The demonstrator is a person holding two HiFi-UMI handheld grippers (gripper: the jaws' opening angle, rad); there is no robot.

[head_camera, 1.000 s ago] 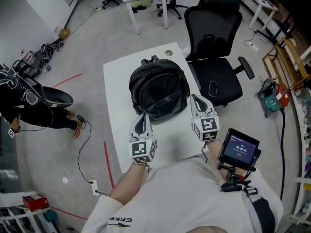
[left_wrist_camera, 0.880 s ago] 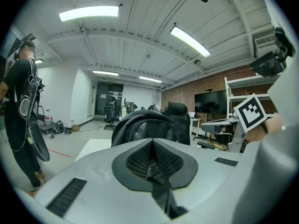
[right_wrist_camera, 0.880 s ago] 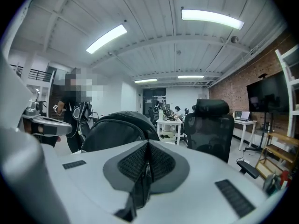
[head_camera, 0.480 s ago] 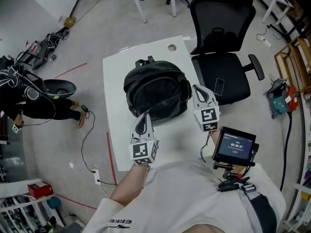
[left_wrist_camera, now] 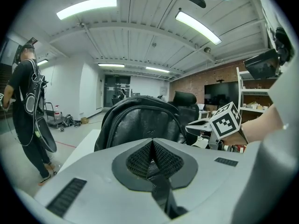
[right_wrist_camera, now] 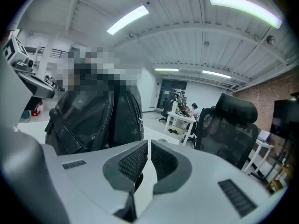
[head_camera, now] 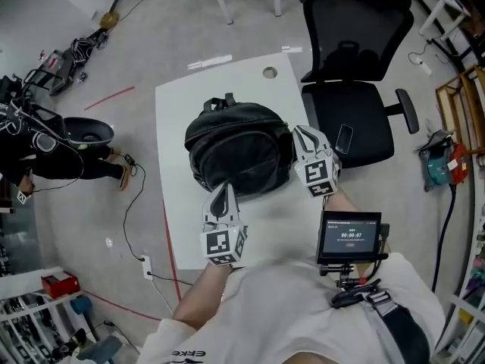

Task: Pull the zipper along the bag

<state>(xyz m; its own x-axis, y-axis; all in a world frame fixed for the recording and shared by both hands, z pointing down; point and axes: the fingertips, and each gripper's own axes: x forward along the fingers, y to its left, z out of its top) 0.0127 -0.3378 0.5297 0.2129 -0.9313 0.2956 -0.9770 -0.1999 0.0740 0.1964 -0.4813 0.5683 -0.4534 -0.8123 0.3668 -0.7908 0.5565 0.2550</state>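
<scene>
A black leather backpack (head_camera: pixel 239 149) lies on the white table (head_camera: pixel 178 105), its top handle pointing away from me. My left gripper (head_camera: pixel 225 185) sits at the bag's near edge, shut and empty, and in its own view the backpack (left_wrist_camera: pixel 140 125) fills the space just beyond the left gripper (left_wrist_camera: pixel 150 143). My right gripper (head_camera: pixel 298 130) is beside the bag's right flank, pads together with nothing between them. In the right gripper view, the backpack (right_wrist_camera: pixel 93 120) rises just left of the right gripper (right_wrist_camera: pixel 148 146), with a zipper pull (right_wrist_camera: pixel 140 123) hanging on its side.
A black office chair (head_camera: pixel 348 105) stands right of the table with a phone (head_camera: pixel 342 139) on its seat. A small monitor (head_camera: pixel 350 236) is mounted by my right arm. A person in black (head_camera: pixel 38 150) stands at the left. Cables and red tape lines cross the floor.
My right gripper has moved forward along the bag's right side. The left gripper stays at the bag's near edge. The head view has drifted, so the table sits lower in frame.
</scene>
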